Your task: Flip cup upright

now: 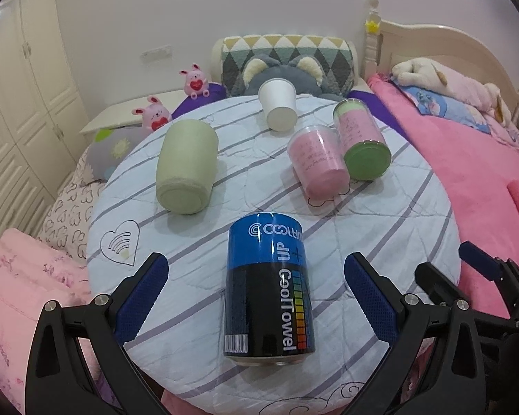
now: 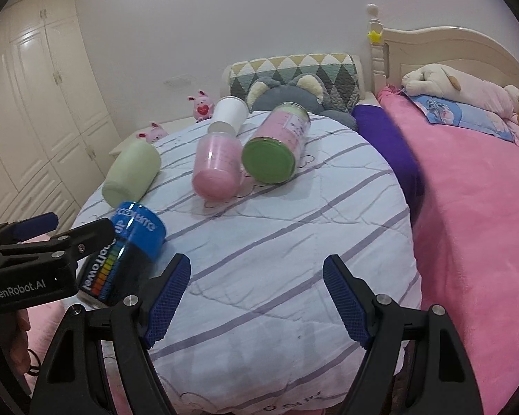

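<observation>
Several cups lie on their sides on a round striped cushion (image 1: 380, 235). A blue and black CoolTowel can (image 1: 270, 290) lies between the fingers of my open left gripper (image 1: 256, 276), untouched. Farther back lie a pale green cup (image 1: 187, 166), a pink cup (image 1: 318, 162), a pink cup with a green lid (image 1: 361, 141) and a white paper cup (image 1: 278, 103). My right gripper (image 2: 256, 294) is open and empty over the cushion's near part (image 2: 259, 259). In the right wrist view the can (image 2: 128, 252) lies at the left, partly behind the left gripper (image 2: 52, 235).
The cushion rests on a bed with a pink blanket (image 1: 467, 173). Plush toys (image 1: 193, 81) and a patterned pillow (image 1: 287, 52) sit behind it. A white wardrobe (image 1: 17, 103) stands at the left and a headboard (image 1: 432, 38) at the right.
</observation>
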Motion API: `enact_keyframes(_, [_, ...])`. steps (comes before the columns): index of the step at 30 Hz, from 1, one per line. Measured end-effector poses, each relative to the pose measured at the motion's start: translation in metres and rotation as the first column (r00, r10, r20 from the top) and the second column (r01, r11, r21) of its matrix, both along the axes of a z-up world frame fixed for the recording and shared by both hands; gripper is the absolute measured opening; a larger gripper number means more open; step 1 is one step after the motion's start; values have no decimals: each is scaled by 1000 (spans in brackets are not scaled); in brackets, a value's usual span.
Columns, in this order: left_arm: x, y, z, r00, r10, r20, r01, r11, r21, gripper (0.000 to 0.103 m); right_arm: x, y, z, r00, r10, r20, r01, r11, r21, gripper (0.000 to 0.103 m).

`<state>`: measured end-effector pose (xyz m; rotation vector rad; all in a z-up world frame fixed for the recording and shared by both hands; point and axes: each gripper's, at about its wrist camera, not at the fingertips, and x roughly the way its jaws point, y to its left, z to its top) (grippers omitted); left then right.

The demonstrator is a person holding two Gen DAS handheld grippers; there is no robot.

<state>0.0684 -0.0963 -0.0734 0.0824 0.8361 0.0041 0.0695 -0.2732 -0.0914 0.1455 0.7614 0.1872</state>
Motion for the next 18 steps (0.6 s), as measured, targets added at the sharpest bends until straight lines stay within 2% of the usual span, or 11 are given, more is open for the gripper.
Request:
enact_keyframes(8, [12,-3,-10,1000,9,-28,-8,1000,19,103,10,-14,-5,1000,-22,-9,22,1000,9,80])
enact_keyframes(18, [33,4,-31,992,49,-117,-45,998,38,103,24,-17,-14,999,-15,-28,15,1000,15,80])
